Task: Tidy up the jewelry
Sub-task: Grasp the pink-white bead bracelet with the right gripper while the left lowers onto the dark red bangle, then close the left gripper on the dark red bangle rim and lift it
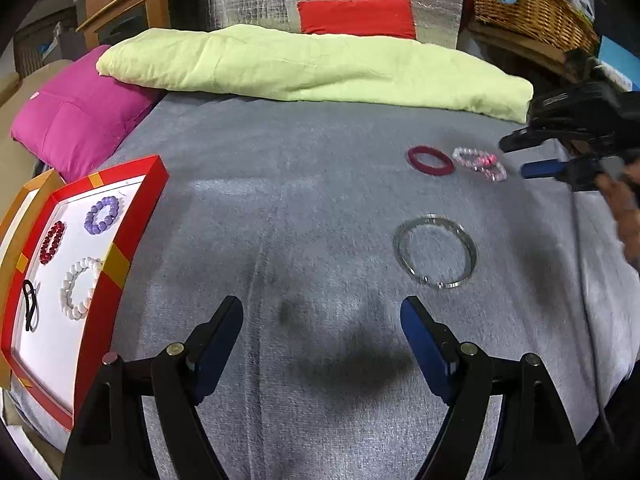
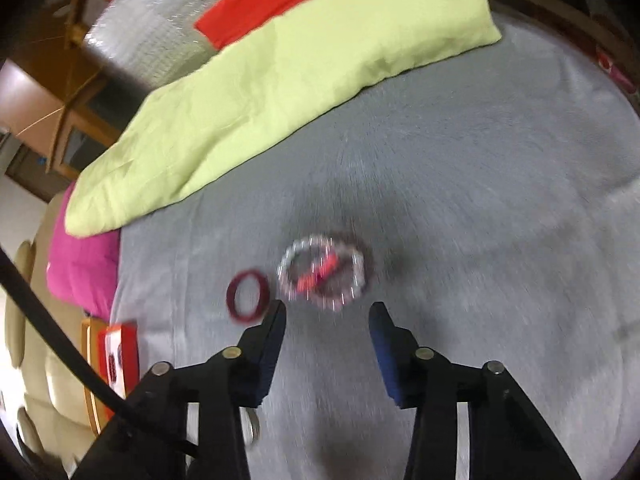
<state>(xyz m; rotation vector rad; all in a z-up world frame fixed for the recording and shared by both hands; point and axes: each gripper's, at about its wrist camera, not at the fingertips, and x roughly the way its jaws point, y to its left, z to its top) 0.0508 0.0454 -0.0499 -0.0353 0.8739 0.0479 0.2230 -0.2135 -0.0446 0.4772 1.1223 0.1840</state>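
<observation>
On the grey blanket [image 1: 320, 200] lie a dark red bangle [image 1: 430, 160], a pink and clear bead bracelet [image 1: 480, 163] and, nearer, a clear glass bangle [image 1: 436, 252]. My left gripper [image 1: 320, 308] hovers open over bare blanket, with the glass bangle ahead to its right. My right gripper [image 2: 329, 309] is open and empty, and the bead bracelet [image 2: 322, 276] lies just beyond its fingertips with the red bangle [image 2: 248, 292] to the left. In the left wrist view the right gripper [image 1: 516, 156] sits just right of the bead bracelet. The right wrist view is blurred.
A red-rimmed white tray [image 1: 132, 216] at the left holds a purple bead bracelet [image 1: 102, 215], a red one [image 1: 52, 242], a white one [image 1: 80, 288] and a black hair tie [image 1: 30, 304]. A folded green blanket [image 1: 320, 68], a magenta pillow [image 1: 80, 116] and a wicker basket [image 1: 532, 8] lie behind.
</observation>
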